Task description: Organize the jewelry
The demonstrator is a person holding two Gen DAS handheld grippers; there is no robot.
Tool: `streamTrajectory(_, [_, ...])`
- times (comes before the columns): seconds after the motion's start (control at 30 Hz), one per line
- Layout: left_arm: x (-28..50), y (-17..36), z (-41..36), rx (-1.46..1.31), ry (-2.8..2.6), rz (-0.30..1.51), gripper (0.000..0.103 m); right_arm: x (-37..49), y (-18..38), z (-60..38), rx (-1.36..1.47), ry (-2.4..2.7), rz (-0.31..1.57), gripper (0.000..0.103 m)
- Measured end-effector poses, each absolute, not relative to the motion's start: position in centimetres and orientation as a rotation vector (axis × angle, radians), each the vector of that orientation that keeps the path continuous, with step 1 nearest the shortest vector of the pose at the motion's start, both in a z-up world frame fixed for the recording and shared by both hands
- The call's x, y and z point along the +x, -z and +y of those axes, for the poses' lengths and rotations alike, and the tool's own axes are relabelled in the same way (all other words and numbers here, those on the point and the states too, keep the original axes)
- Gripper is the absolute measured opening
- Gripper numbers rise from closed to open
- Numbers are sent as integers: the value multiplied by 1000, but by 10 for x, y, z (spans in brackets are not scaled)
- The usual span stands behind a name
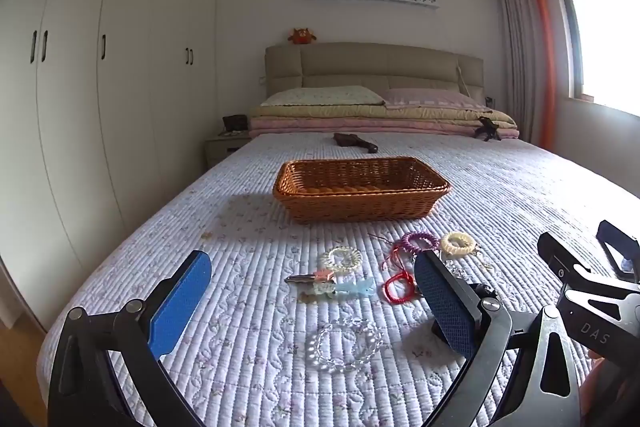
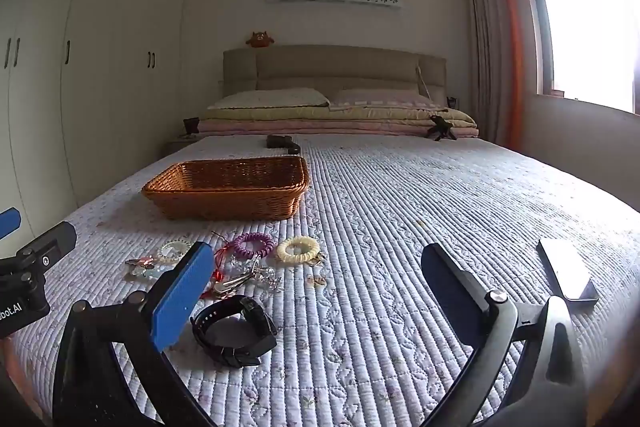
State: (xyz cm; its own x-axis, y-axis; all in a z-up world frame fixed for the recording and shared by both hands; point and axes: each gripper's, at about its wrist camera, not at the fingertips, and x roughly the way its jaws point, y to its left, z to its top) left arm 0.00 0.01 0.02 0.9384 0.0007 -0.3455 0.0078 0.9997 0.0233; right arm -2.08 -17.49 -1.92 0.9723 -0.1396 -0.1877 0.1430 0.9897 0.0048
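A brown wicker basket [image 1: 362, 203] stands on the quilted bed, also in the right wrist view [image 2: 228, 203]. Jewelry lies in front of it: a clear bead bracelet [image 1: 344, 345], a clear coil band [image 1: 341, 259], a purple coil band [image 1: 420, 241], a cream coil band [image 1: 458, 243], a red cord bracelet [image 1: 398, 285] and a key with charms [image 1: 332, 283]. A black watch [image 2: 234, 333] lies near my right gripper. My left gripper [image 1: 312, 303] is open above the bead bracelet. My right gripper [image 2: 316, 291] is open and empty, right of the watch.
A phone [image 2: 568, 277] lies on the bed at the right. A dark object [image 1: 356, 141] lies beyond the basket. Pillows and folded blankets [image 1: 380, 115] are at the headboard. White wardrobes [image 1: 100, 67] line the left wall; a window [image 2: 592, 35] is at the right.
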Motion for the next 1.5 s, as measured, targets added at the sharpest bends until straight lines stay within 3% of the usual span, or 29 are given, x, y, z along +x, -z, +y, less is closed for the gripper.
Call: streamTrajectory(1.5, [-1, 1, 8, 26, 3, 358, 101, -28, 15, -165, 4, 111, 192, 103])
